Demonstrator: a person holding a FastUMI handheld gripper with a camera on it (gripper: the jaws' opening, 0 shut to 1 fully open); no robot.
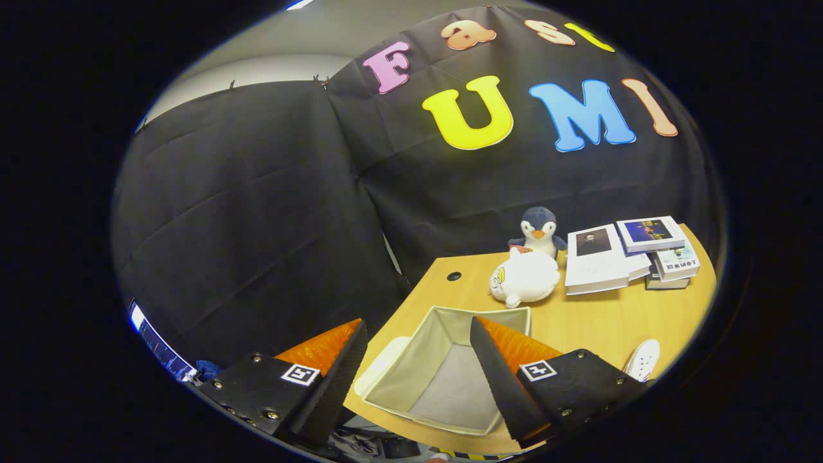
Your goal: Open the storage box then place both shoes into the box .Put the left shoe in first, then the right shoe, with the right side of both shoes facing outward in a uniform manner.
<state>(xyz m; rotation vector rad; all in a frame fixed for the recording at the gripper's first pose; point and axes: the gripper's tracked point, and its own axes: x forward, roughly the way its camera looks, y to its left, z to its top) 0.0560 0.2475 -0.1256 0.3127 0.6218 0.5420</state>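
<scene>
In the gripper view, the gripper (418, 360) hung above the table (598, 321) with its fingers spread wide apart, holding and touching nothing. Between and just below the fingers sat the storage box (443, 379), open at the top, its pale lining bare inside. One white shoe (643, 360) lay on the table just beside the right finger, only partly visible. Beyond the fingers were a white plush toy (524, 278), a penguin toy (539, 231) and stacked books (627, 254).
</scene>
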